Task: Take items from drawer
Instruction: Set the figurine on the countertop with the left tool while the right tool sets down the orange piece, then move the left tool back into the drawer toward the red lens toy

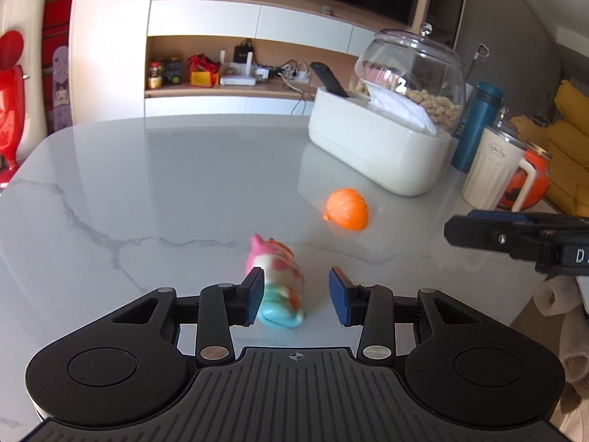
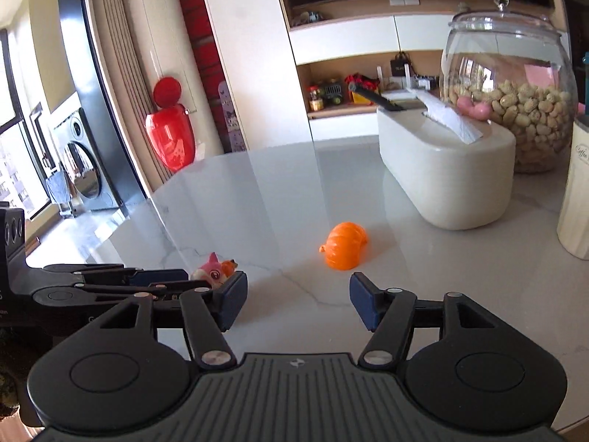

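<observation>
A small pink, orange and turquoise toy figure [image 1: 281, 287] lies on the white marble table [image 1: 147, 191], blurred, between the fingers of my left gripper [image 1: 297, 294]. It rests against the left pad, and that gripper is open. An orange toy pumpkin [image 1: 346, 208] lies farther out on the table. My right gripper [image 1: 464, 228] hovers to the right of both toys. In the right wrist view, my right gripper [image 2: 298, 304] is open and holds nothing, with the pumpkin [image 2: 344, 245] just ahead of it. The left gripper [image 2: 184, 281] and the figure [image 2: 217, 270] appear at its left. No drawer is in view.
A white tissue box [image 1: 375, 147] holding a remote stands at the back right. Behind it is a glass jar of peanuts [image 1: 416, 70]. A blue bottle [image 1: 475, 125], a cream lidded mug [image 1: 489, 169] and an orange jar [image 1: 533, 180] line the right edge.
</observation>
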`<state>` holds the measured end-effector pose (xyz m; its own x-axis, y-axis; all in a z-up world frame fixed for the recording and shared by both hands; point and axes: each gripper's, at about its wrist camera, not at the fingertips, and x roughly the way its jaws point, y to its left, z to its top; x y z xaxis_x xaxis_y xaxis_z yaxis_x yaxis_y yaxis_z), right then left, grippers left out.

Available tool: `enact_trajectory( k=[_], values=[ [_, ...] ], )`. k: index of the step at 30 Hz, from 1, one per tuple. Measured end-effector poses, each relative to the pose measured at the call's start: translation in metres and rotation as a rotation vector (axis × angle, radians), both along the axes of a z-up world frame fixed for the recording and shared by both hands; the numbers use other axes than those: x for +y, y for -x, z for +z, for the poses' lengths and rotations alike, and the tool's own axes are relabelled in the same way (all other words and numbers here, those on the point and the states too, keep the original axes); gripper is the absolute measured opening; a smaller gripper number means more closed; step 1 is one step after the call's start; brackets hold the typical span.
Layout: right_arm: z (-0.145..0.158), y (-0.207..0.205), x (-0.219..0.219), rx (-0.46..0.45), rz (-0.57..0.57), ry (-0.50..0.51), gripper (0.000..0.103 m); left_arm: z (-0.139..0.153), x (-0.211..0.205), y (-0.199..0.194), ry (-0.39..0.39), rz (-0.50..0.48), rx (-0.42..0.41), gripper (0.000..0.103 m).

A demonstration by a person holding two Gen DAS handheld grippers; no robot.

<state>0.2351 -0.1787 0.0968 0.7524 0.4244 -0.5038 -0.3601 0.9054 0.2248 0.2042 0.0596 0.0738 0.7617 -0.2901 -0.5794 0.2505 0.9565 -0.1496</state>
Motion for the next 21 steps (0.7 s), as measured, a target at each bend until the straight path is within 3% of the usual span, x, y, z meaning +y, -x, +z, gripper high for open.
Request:
enact_trajectory(
  k=[3,6,10,15,19,21],
  values=[
    [-0.003,0.024,-0.014,-0.081,-0.013,-0.047,0.076,-0.003,0.002,0.029,-0.013,-0.086,0.030,0.042],
    [-0.009,0.035,-0.023,0.015,0.061,0.015,0.076,-0.020,-0.003,0.051,-0.039,-0.192,0.152,0.042],
    [-0.028,0.060,-0.023,0.127,0.141,0.148,0.076,-0.025,-0.018,0.080,-0.148,-0.268,0.098,0.043],
    [-0.068,0.091,-0.011,0.235,0.211,0.364,0.074,-0.033,-0.032,0.086,-0.153,-0.382,0.234,0.043],
    [-0.081,0.110,0.007,0.211,0.306,0.478,0.073,-0.068,-0.041,0.072,-0.193,-0.335,0.397,0.043],
    [-0.089,0.110,0.010,0.254,0.322,0.502,0.073,-0.084,-0.046,0.062,-0.220,-0.298,0.436,0.043]
  ],
)
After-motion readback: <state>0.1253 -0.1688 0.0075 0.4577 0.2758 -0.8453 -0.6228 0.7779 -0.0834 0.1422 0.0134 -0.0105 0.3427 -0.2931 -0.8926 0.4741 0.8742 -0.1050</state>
